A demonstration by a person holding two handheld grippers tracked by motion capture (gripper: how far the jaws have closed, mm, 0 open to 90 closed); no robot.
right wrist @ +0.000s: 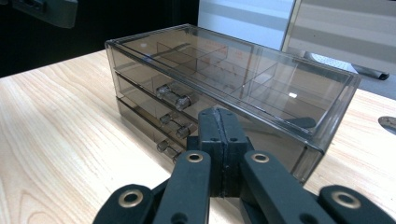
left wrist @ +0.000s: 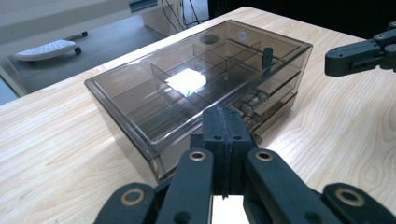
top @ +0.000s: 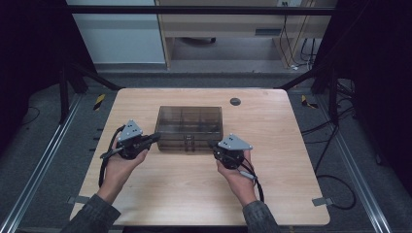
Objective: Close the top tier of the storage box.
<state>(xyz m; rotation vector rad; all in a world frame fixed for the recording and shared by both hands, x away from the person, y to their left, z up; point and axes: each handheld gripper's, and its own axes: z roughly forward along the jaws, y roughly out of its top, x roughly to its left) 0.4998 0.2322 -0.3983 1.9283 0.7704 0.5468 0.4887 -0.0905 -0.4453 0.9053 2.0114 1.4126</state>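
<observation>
Smoked plastic drawers sit at the middle of the wooden surface (top: 272, 194): a dark see-through drawer box (top: 190, 128) with three shallow drawers stacked one above another, each with small clear knobs (right wrist: 173, 98) on the side facing the person. Its top tray is split by dividers into compartments, and light glares off the lid.

On the person's left, the left gripper (top: 154, 137) points toward the near left corner of the box, just beside it; I cannot tell whether it touches. In the left gripper view its jaws are pressed flat together with nothing between them. The right gripper (top: 214, 145) is held near the front right corner of the box, apart from it, and its jaws too are closed tight on nothing. A hand (top: 120, 162) grips each tool from below, cables trailing back toward the sleeves.

A small dark round disc (top: 235, 101) lies on the surface beyond the box, toward the far edge.
</observation>
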